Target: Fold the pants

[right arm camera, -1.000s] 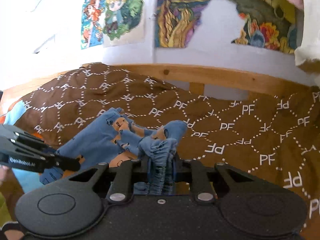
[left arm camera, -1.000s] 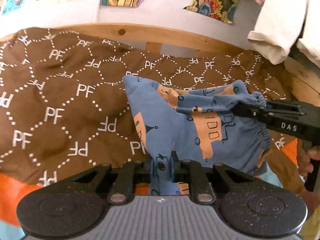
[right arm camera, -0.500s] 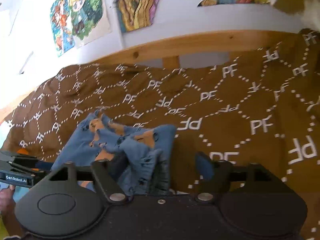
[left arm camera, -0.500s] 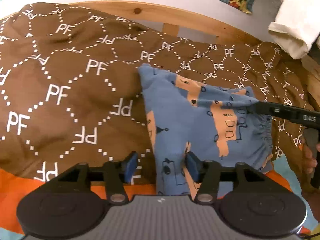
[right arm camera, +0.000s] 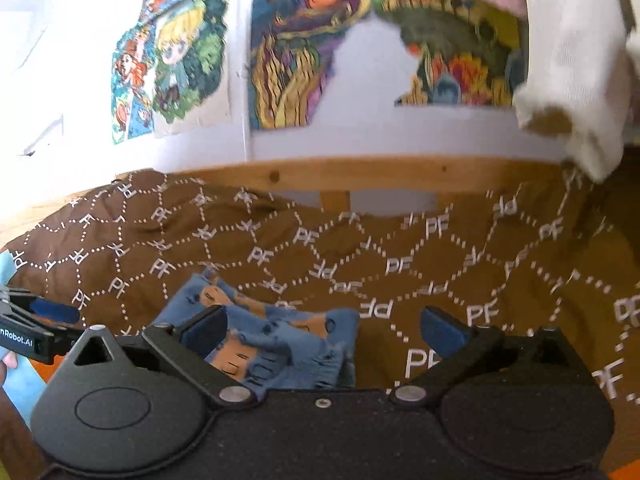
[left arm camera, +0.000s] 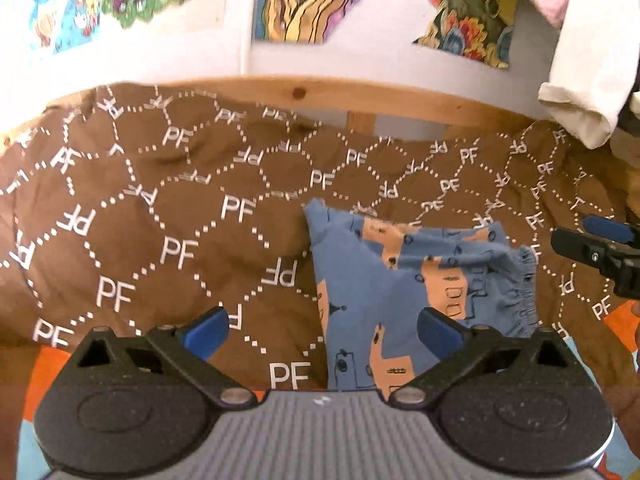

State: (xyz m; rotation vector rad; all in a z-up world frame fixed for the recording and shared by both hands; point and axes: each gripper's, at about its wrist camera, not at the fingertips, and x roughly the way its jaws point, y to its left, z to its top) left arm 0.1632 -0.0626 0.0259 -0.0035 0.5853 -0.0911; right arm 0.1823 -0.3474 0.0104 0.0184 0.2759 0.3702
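The blue pants (left arm camera: 404, 288) with orange prints lie folded in a small bundle on the brown "PF" blanket (left arm camera: 160, 220). Their gathered waistband is at the right edge. My left gripper (left arm camera: 322, 330) is open and empty, just above the bundle's near left edge. My right gripper (right arm camera: 322, 330) is open and empty, with the pants (right arm camera: 276, 340) below its left finger. The right gripper's fingers (left arm camera: 592, 246) show at the right of the left wrist view. The left gripper's fingers (right arm camera: 40, 320) show at the left of the right wrist view.
A wooden bed rail (left arm camera: 360, 96) runs along the blanket's far edge, under a wall with colourful posters (right arm camera: 292, 52). White and pink cloth (left arm camera: 588, 60) hangs at the upper right. Orange and light blue bedding (left arm camera: 44, 364) lies at the near edge.
Both grippers opened and let go of the pants, then lifted and drew back. The pants now lie folded on the blanket.
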